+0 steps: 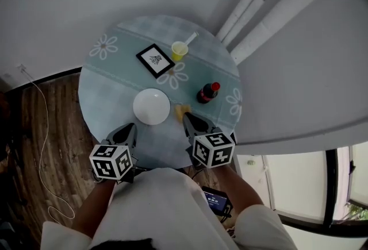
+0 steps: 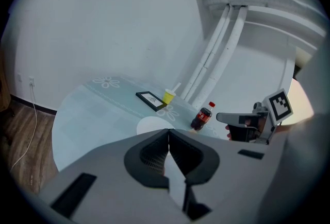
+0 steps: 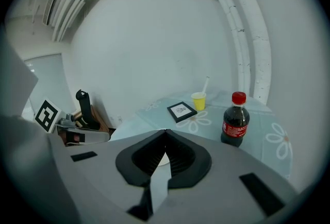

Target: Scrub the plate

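A white plate (image 1: 152,106) lies near the front of a round table (image 1: 109,99) covered in pale blue cloth with daisies; it also shows in the left gripper view (image 2: 152,125). A small yellow sponge (image 1: 181,111) lies just right of the plate. My left gripper (image 1: 129,128) hovers over the table's near edge, just short of the plate's left front, shut and empty (image 2: 168,131). My right gripper (image 1: 187,118) points at the sponge from just behind it, jaws shut with nothing between them (image 3: 165,133).
A cola bottle (image 1: 208,92) (image 3: 235,120) stands right of the sponge. Further back are a black picture frame (image 1: 155,60) and a yellow cup (image 1: 179,50) with a stick in it. White pipes (image 1: 270,2) run along the wall. A cable (image 1: 40,145) trails on the wooden floor.
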`<state>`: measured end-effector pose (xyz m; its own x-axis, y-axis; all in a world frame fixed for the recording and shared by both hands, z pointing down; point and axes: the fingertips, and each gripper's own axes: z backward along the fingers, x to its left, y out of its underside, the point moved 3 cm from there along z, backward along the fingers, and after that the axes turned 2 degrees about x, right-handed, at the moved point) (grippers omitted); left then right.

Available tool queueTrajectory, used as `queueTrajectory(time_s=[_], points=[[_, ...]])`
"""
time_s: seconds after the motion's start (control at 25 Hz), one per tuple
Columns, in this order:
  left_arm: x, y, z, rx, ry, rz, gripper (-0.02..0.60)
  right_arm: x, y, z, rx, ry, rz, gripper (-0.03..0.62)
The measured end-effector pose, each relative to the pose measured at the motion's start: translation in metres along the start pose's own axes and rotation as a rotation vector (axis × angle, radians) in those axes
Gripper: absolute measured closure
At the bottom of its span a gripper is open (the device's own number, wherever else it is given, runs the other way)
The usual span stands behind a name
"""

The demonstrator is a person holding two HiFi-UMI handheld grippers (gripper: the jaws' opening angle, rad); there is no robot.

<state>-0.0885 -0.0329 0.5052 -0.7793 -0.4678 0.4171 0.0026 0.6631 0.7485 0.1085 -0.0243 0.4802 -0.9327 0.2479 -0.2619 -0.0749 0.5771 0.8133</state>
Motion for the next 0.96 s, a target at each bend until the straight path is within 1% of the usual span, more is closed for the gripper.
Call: queueTrajectory(time_s=[0.2,0.36,0.56,0.72,0.84,0.96], points=[[0.005,0.001,0.001,-0.004,-0.013,0.019,0.571,-0.003,0.002,-0.003,0.003,0.038,0.01,0.56],[0.011,0.004,0.003,0.007,-0.024,0.034,0.571,-0.003,0.01,-0.003,0.006,0.034,-0.021,0.56],[0.014,0.003,0.0,0.006,-0.027,0.048,0.571,-0.007,0.015,-0.003,0.038,0.028,-0.007,0.56],[0.014,-0.003,-0.004,0.0,-0.02,0.034,0.571,-0.011,0.01,-0.004,0.037,0.028,0.003,0.56],[0.015,0.0,-0.006,0.005,-0.021,0.047,0.571,-0.014,0.009,-0.005,0.024,0.045,-0.027,0.56],[0.019,-0.001,-0.008,0.003,-0.024,0.059,0.571,-0.014,0.006,-0.011,0.023,0.049,-0.024,0.56]])
